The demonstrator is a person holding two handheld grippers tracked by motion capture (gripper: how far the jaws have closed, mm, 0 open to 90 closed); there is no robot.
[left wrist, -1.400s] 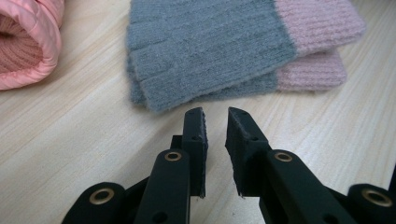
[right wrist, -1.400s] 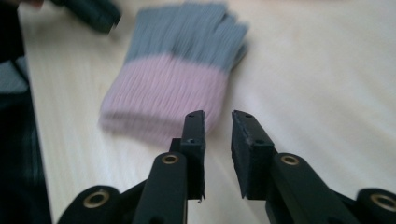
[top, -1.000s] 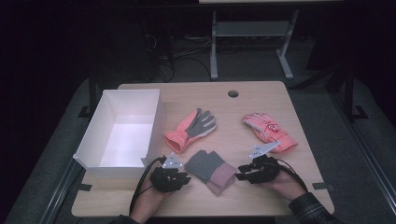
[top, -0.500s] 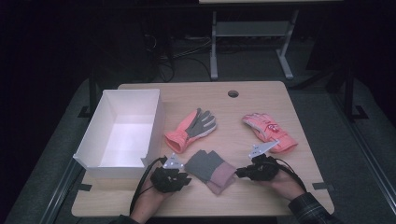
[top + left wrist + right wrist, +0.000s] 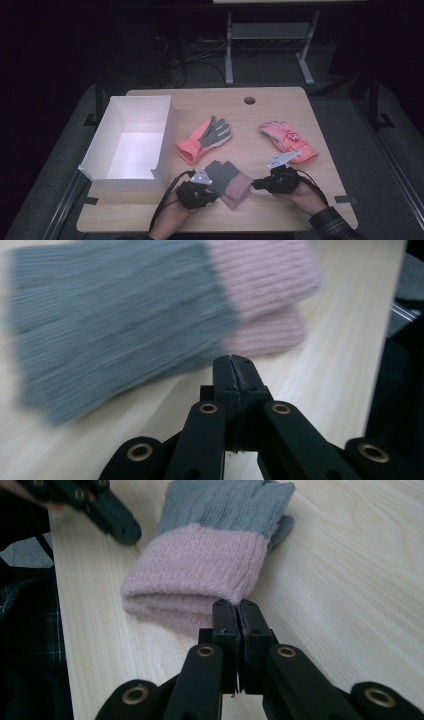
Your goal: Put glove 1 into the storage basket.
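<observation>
**Both grippers closed at knit glove pair**

High view: left gripper (image 5: 206, 179) and right gripper (image 5: 258, 184) flank the grey-and-pink knit gloves (image 5: 227, 181), stacked near the table's (image 5: 260, 220) front edge.

Left gripper view: jaws pressed together, empty, tips just beside the grey part; view blurred.

Right gripper view: jaws closed, empty, at the pink cuff (image 5: 200, 572). Judged soft, light and limp; pinch both cuff layers.
</observation>
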